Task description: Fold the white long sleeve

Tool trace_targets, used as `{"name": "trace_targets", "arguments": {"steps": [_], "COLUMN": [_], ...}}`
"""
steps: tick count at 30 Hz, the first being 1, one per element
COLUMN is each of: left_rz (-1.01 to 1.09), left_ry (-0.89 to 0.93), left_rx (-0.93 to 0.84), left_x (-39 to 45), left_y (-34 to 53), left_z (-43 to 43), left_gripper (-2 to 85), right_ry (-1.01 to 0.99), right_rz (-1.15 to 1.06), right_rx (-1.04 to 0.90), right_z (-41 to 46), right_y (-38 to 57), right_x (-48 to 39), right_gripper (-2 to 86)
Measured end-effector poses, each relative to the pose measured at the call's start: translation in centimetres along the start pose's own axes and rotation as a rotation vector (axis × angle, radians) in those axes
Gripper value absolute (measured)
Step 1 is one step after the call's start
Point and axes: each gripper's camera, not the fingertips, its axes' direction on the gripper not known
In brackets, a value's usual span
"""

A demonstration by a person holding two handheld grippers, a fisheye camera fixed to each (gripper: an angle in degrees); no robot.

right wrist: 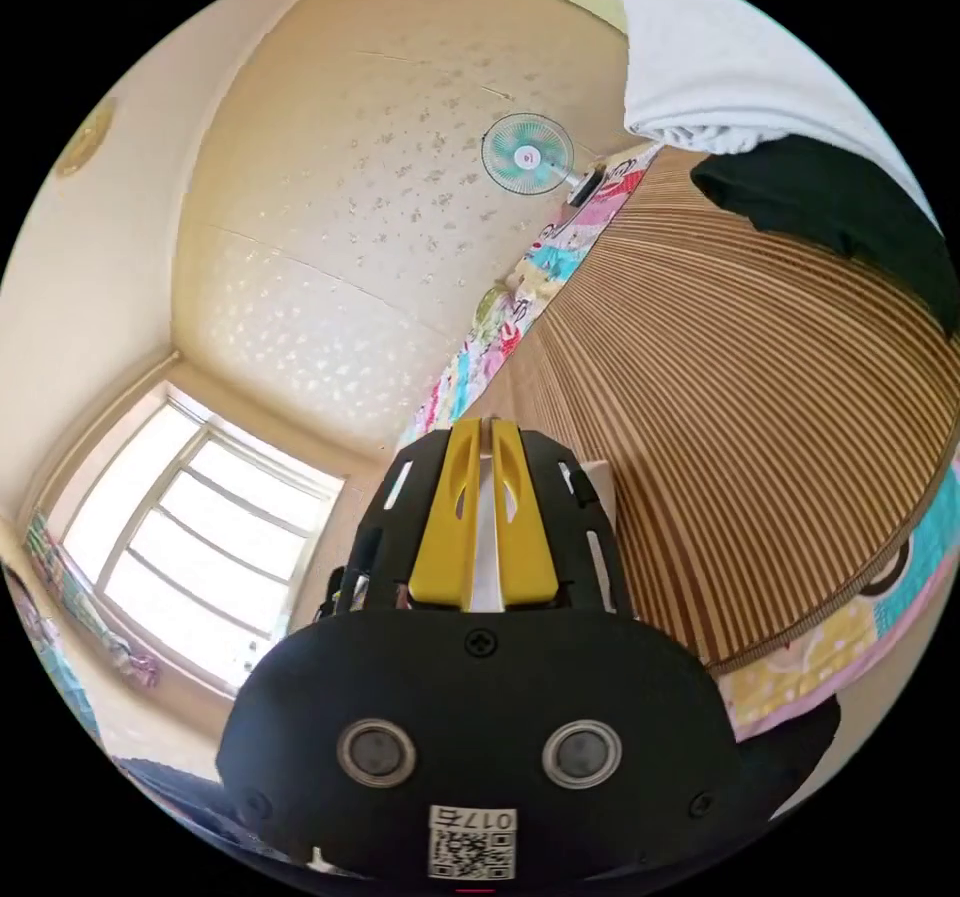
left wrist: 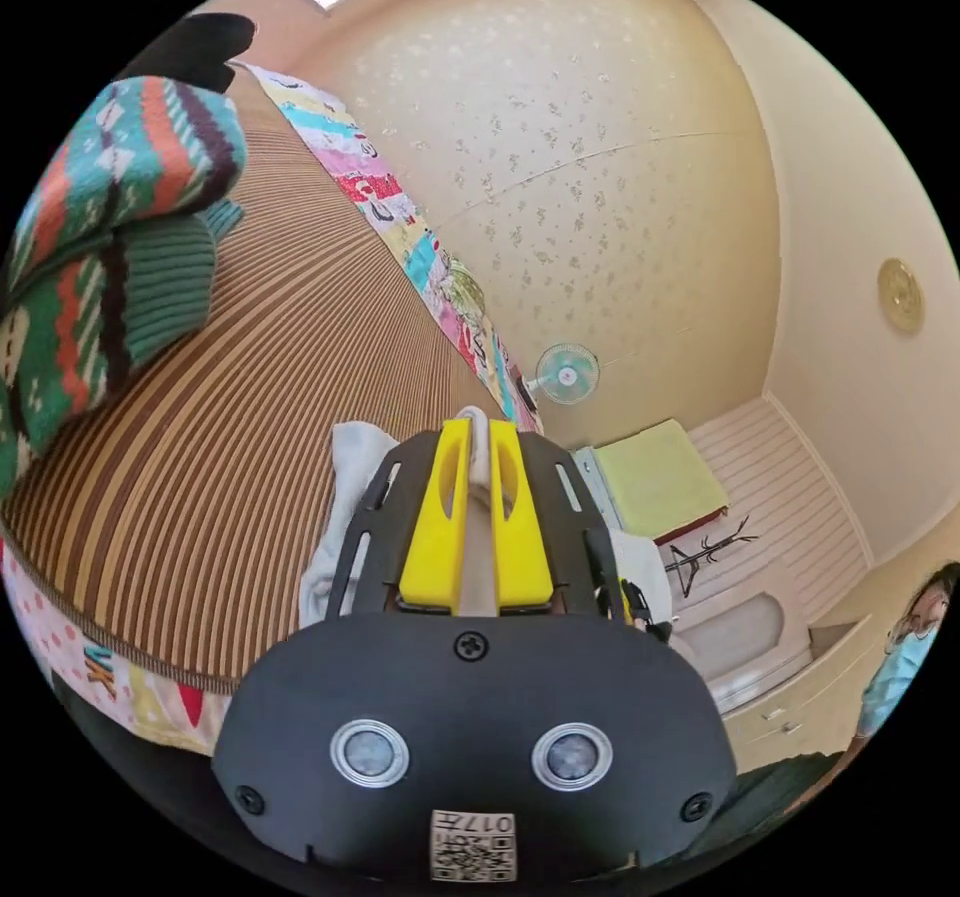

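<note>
In the left gripper view my left gripper (left wrist: pixel 479 425) has its yellow jaws shut on a strip of the white long sleeve (left wrist: pixel 345 467), which bunches out to the left of the jaws and hangs over the striped mat (left wrist: pixel 300 337). In the right gripper view my right gripper (right wrist: pixel 480 424) is shut as well, with white cloth (right wrist: pixel 487 537) pinched between its jaws. A small white corner (right wrist: pixel 598 482) shows beside the right jaw. Most of the garment is hidden behind both grippers.
A colourful knitted sweater (left wrist: pixel 90 237) lies on the brown striped mat. A folded white item (right wrist: pixel 720 67) and a black garment (right wrist: pixel 830 207) rest at the mat's far side. A fan (right wrist: pixel 527 153) hangs on the wall; a window (right wrist: pixel 190 557) is to one side.
</note>
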Motion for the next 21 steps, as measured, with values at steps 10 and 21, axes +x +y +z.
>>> {"name": "trace_targets", "arguments": {"steps": [10,21], "left_rz": [0.057,0.022], "left_ry": [-0.098,-0.188], "left_rx": [0.037,-0.347], "left_x": [-2.6,-5.4], "left_y": [-4.2,6.2], "left_z": [7.2,3.5], "left_gripper": [16.2,20.5], "right_ry": [0.178,0.008], "right_rz": [-0.117,-0.484], "right_rx": [-0.174,-0.273], "right_z": [16.5,18.9], "right_y": [-2.8,5.8], "right_x": [-0.5,-12.1], "right_gripper": [7.9,4.4]}}
